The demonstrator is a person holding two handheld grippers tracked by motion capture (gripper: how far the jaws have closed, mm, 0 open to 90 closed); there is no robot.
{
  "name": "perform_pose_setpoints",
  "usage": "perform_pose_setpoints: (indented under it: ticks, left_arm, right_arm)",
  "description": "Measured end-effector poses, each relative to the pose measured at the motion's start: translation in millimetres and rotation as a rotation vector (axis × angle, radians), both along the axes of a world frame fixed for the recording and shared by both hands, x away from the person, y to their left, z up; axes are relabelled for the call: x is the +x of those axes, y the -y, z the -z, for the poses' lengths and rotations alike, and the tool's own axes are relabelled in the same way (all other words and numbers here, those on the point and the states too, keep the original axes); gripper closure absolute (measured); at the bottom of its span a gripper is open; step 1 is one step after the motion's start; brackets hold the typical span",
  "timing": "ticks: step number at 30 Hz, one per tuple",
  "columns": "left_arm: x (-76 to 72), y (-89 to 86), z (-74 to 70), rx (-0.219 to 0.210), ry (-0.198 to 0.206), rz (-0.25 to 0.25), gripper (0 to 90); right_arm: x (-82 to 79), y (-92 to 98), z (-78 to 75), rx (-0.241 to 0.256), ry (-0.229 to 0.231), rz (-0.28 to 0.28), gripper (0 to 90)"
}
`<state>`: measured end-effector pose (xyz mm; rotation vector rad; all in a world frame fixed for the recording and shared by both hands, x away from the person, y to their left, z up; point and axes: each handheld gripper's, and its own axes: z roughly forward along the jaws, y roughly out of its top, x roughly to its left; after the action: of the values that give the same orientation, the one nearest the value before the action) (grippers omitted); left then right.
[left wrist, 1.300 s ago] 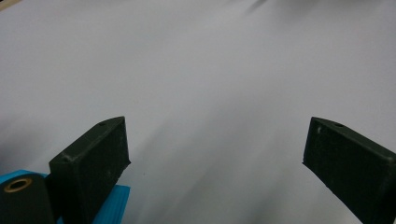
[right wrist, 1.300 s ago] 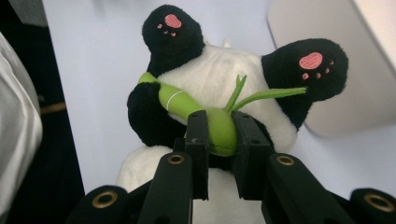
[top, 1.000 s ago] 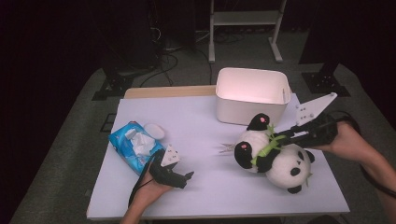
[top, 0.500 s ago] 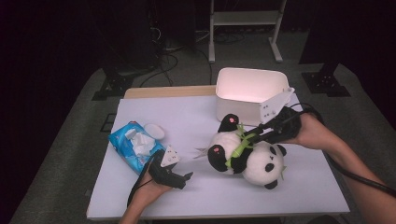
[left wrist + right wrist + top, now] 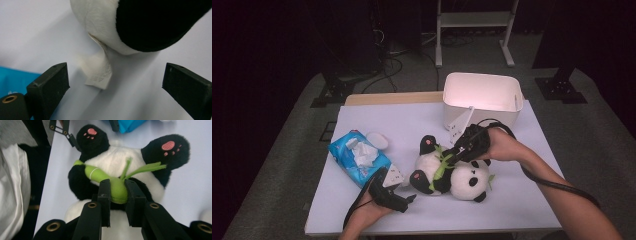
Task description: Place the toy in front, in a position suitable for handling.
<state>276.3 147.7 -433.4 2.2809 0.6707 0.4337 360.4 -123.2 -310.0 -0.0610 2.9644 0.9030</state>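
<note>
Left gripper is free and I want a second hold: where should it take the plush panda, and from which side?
Take the black foot nearest the left gripper, coming in from the panda's foot end. It lies on its back with that rounded foot sticking out, probably a jaw-sized lump. The right gripper already pinches the green bamboo stalk at its chest. The sewn tag seems too flimsy.

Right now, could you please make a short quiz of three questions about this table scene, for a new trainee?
1. True or false: the right gripper is shut on the green stalk of the panda toy.
2. How do the jaws of the left gripper stand? A) shut on the fabric tag B) open, the tag between them C) shut on the blue pack
3. Fill in: the white bin stands at the table's ____ edge, seen from the person.

Key: 1 true; 2 B; 3 far.
</note>
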Motion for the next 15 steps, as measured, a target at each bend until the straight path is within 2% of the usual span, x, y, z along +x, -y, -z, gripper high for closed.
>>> perform_pose_setpoints:
  ticks: [1,2,3,4,5,7,10,13,15]
  left_arm:
    - [-0.9,-2.3,0.3,-0.006,-0.005,-0.004,5.8]
    - [-0.9,-2.3,0.3,-0.006,-0.005,-0.004,5.8]
    - [0.1,-3.4,-0.4,-0.011,-0.007,-0.006,5.7]
    - [0.1,-3.4,-0.4,-0.011,-0.007,-0.006,5.7]
    - [-0.1,-2.9,0.3,-0.011,-0.010,-0.004,5.7]
    - [0.1,-2.2,1.0,0.000,-0.014,0.001,5.7]
    - [0.9,-0.1,2.3,0.005,-0.019,0.006,5.7]
    - [0.6,2.3,2.4,-0.010,-0.026,0.007,5.8]
    - [0.8,3.7,1.8,-0.020,-0.029,0.011,5.8]
  right_arm:
    - [1.9,-0.4,2.0,0.025,-0.031,0.002,73.8]
    - [1.9,-0.4,2.0,0.025,-0.031,0.002,73.8]
    - [3.3,3.1,2.3,0.073,-0.051,0.029,61.2]
    - [3.3,3.1,2.3,0.073,-0.051,0.029,61.2]
    - [1.1,8.7,4.4,0.080,-0.033,0.042,55.1]
    - [-0.8,18.6,9.1,0.088,-0.031,0.076,51.5]
    - [-2.5,36.8,17.4,0.121,-0.054,0.120,46.9]
    - [-6.8,59.1,27.7,0.164,-0.074,0.179,42.4]
    - [-11.8,70.0,34.6,0.175,-0.053,0.210,42.3]
